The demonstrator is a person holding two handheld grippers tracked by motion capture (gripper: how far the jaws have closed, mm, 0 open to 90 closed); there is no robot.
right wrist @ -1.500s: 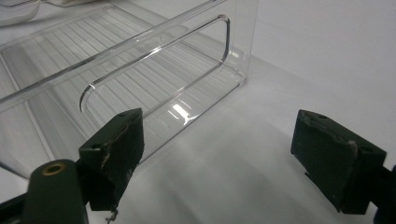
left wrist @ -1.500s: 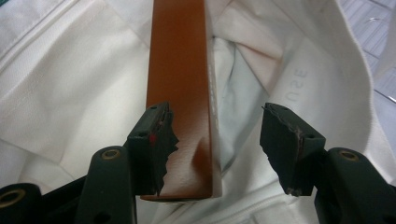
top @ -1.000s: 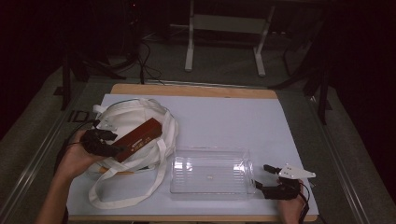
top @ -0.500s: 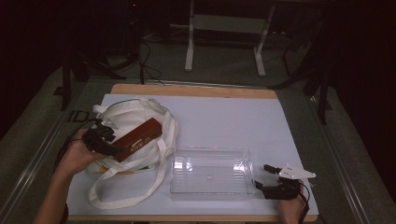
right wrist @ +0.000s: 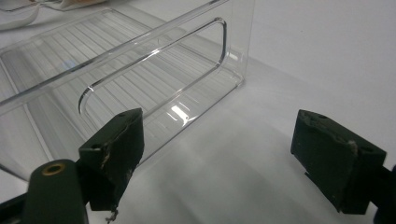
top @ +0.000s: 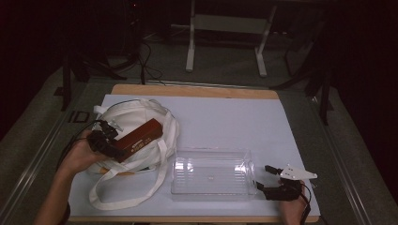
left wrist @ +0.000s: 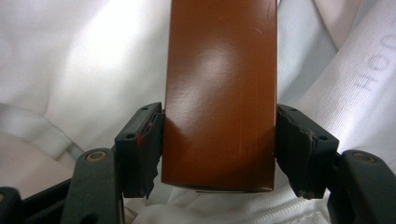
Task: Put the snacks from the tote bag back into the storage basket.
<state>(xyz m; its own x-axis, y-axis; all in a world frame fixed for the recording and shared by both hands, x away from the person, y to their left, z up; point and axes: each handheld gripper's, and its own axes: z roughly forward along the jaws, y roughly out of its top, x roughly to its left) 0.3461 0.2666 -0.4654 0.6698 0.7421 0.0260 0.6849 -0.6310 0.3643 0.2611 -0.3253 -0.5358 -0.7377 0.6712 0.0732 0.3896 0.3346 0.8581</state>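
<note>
Gripping brown box (left wrist: 219, 93) in left gripper (left wrist: 219, 149), jaws just widened yet touching, atop white tote bag (top: 136, 117). Right gripper (right wrist: 233, 158) wide open, empty, beside clear bin (top: 211, 176). Transfer pending.

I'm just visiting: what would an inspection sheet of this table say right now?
Surface: white sheet, flat.
Job's things: brown box lying on the white tote bag; clear tray empty.
Clutter: nothing seen.
Claws: left claw has just been opening, pads against the box's sides; right claw open beside the tray's end.
Cables: black cable trails from the left claw; floor cables.
Surroundings: dark room, grey stand.
</note>
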